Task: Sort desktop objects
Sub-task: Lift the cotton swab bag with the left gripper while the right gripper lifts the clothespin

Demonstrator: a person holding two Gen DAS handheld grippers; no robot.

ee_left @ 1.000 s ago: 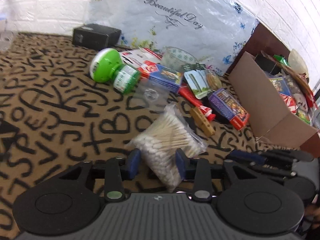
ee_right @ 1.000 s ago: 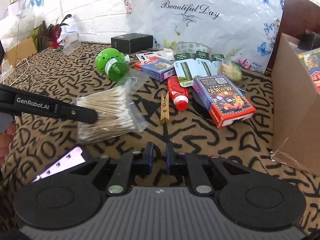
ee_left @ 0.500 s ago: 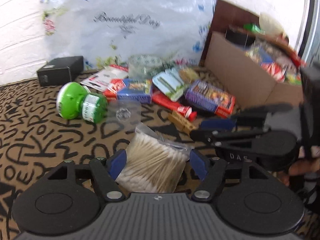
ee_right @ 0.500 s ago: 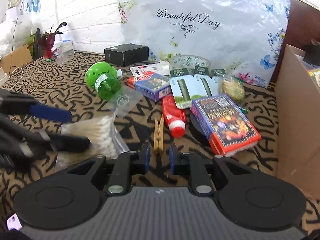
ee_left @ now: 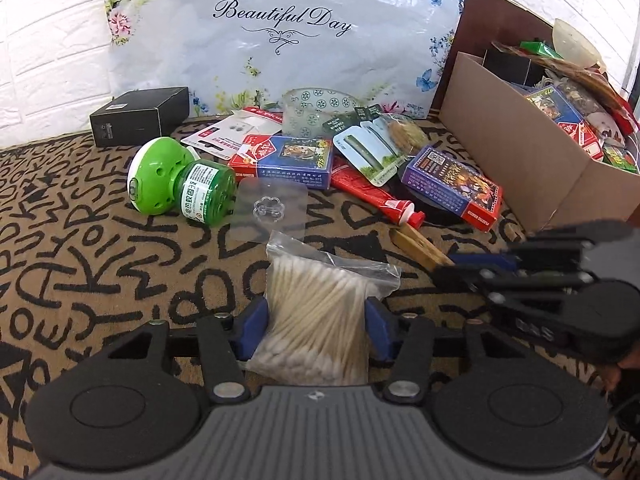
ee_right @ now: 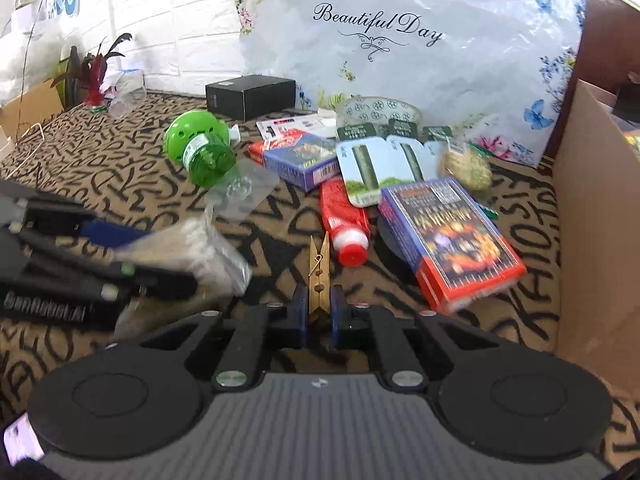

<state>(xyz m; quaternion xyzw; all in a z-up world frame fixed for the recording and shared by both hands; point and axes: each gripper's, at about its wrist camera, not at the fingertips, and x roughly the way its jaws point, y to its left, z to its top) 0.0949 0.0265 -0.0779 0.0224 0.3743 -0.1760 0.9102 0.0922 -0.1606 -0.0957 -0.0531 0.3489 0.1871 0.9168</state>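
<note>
The left hand-held gripper [ee_left: 316, 328] is closed partway onto a bag of cotton swabs [ee_left: 320, 320], both blue pads pressed against the sides of the bag, which fills the gap between them. The bag's loose plastic top sticks out ahead of the fingertips over the letter-patterned table [ee_left: 80, 248].

The right hand-held gripper [ee_right: 319, 312] is nearly closed on a wooden clothespin [ee_right: 319, 276]; its 2 pads sit against the clothespin's near end, and the rest of the pin points straight ahead. Whether the pin is lifted off the table cannot be told.

In the left wrist view the right hand-held gripper lies to the right of the swab bag, close beside it. Ahead and left of the left hand-held gripper a green mosquito-repellent bottle [ee_left: 180, 184] lies on its side, with a clear plastic hook sheet [ee_left: 270, 212] just ahead of the bag.

Just beyond the clothespin's far tip a red tube [ee_right: 346, 220] lies with its cap pointing toward the right hand-held gripper. To the right of that a purple and red card box [ee_right: 448, 240] lies flat, and a second blue card box [ee_right: 300, 158] sits further ahead to the left. A cardboard box [ee_left: 520, 152] holding assorted items stands at the far right, and a black box [ee_right: 250, 94] sits at the back near a floral plastic bag [ee_right: 400, 40].
</note>
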